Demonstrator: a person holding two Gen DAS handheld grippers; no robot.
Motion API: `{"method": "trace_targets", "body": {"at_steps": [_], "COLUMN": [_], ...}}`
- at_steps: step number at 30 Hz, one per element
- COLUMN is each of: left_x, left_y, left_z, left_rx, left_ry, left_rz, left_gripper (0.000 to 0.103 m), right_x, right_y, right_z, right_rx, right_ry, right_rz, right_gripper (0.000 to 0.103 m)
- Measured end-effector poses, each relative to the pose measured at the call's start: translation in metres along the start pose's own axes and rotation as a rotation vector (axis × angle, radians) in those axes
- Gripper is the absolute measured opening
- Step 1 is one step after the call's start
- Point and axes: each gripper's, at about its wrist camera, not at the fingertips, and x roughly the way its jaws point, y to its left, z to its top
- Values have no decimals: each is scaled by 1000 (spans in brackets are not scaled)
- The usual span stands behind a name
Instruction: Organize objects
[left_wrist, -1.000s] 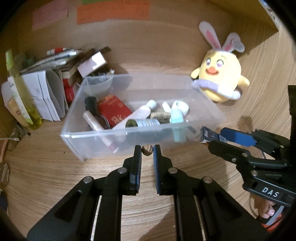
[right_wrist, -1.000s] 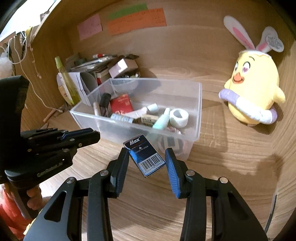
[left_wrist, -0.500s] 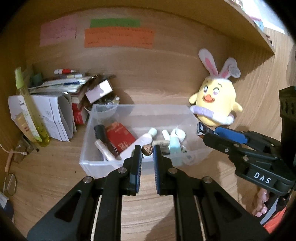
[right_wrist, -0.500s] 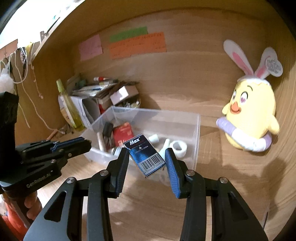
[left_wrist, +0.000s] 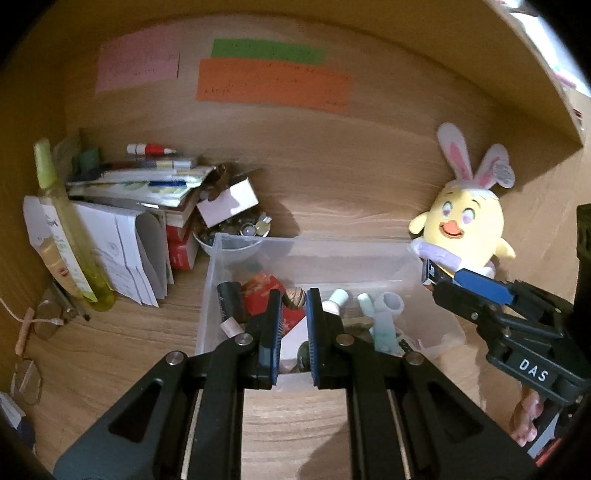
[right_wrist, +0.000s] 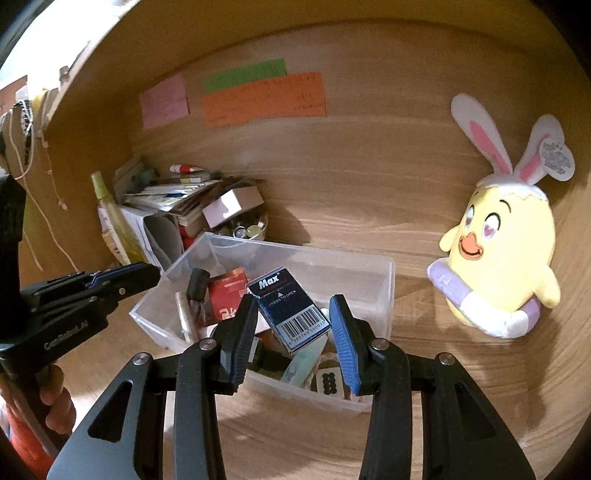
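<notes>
A clear plastic bin (left_wrist: 314, 245) (right_wrist: 384, 291) stands on the wooden desk and holds several small items: tubes, a red packet, a tape roll. My left gripper (left_wrist: 294, 298) is shut on a small brown nut-like object (left_wrist: 294, 298) and holds it above the bin's front part. My right gripper (right_wrist: 291, 310) is shut on a dark blue Max staple box (right_wrist: 291, 308), tilted, above the bin's near side. The right gripper also shows in the left wrist view (left_wrist: 432, 277), at the bin's right end. The left gripper shows in the right wrist view (right_wrist: 147, 273), at the bin's left.
A yellow chick plush with bunny ears (left_wrist: 465, 229) (right_wrist: 498, 258) sits right of the bin. A pile of papers, pens and boxes (left_wrist: 147, 206) and a yellow-green bottle (left_wrist: 70, 229) stand to the left. Glasses (left_wrist: 40, 325) lie at far left. Coloured notes (left_wrist: 273, 85) hang on the back wall.
Both grippers have risen from desk level near the bin's front wall and now hold their objects above the bin. Both stay shut on their objects.
</notes>
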Motion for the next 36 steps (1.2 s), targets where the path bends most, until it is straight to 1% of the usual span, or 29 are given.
{"method": "trace_targets", "body": {"at_steps": [6, 12, 16, 22, 24, 26, 28, 32, 36], "left_x": [32, 53, 63, 68, 67, 65, 63, 58, 47], "left_y": [8, 3, -2, -2, -3, -2, -1, -1, -2], "left_z": [-3, -13, -18, -19, -19, -18, -18, -17, -17], "left_rx": [-33, 0, 28, 31, 36, 33, 30, 29, 34], "left_ry": [79, 134, 148, 161, 161, 162, 160, 153, 137], "left_rz": [-31, -40, -30, -39, -38, -47, -53, -61, -70], "left_gripper": [12, 12, 12, 12, 12, 13, 17, 18, 19], "right_x": [26, 51, 62, 70, 70, 68, 63, 52, 40], "right_y": [4, 3, 1, -2, -4, -3, -2, -1, 0], "right_z": [-2, -13, -18, -21, -21, -21, -20, -18, -19], "right_rx": [1, -2, 3, 21, 31, 34, 29, 27, 23], "right_ry": [55, 118, 148, 176, 189, 187, 173, 148, 129], "right_rz": [5, -10, -11, -13, 3, 6, 1, 0, -10], "right_gripper": [37, 37, 37, 38, 39, 43, 47, 51, 52]}}
